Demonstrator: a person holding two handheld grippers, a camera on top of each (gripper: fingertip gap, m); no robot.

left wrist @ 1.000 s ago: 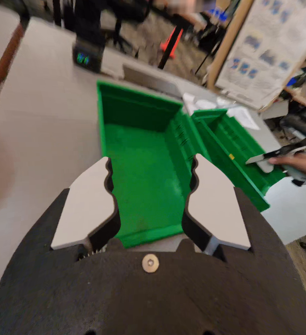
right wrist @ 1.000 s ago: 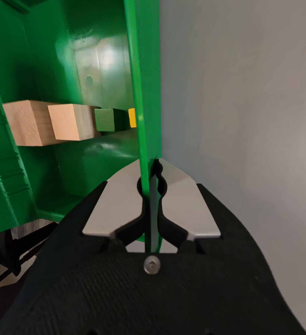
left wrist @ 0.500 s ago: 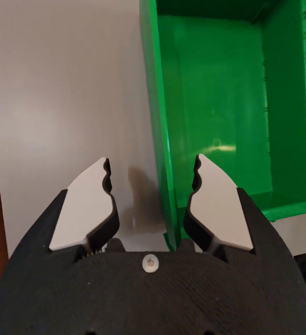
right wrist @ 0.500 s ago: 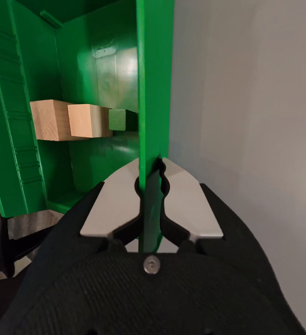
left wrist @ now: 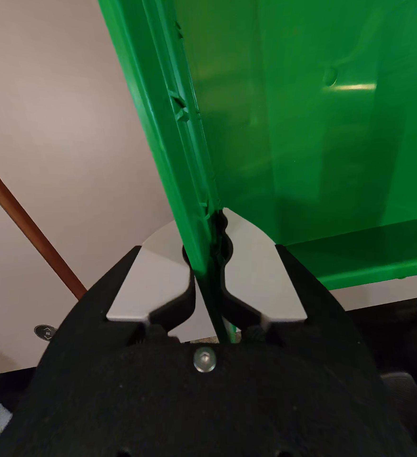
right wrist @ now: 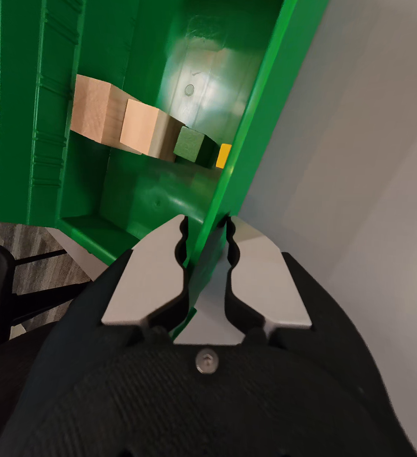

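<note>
1. Resting on the pale table point(left wrist: 54, 99), the empty green bin point(left wrist: 153, 99) offers its thin side wall as a handle
2. Smaller green bin point(right wrist: 264, 99) holds a row of blocks point(right wrist: 140, 128)
3. Left gripper point(left wrist: 212, 217) points along the empty bin's wall, jaws clamped on it
4. Right gripper point(right wrist: 206, 218) straddles the smaller bin's right wall at a slant – whether its jaws are pinching, I cannot tell

yellow block point(right wrist: 223, 155): half hidden by bin wall point(right wrist: 242, 138) | left finger point(left wrist: 163, 269): tip hidden

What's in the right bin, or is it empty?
Not empty. The right bin holds four blocks in a row: two wooden blocks, a green block and a yellow block, partly hidden behind the wall.
</note>
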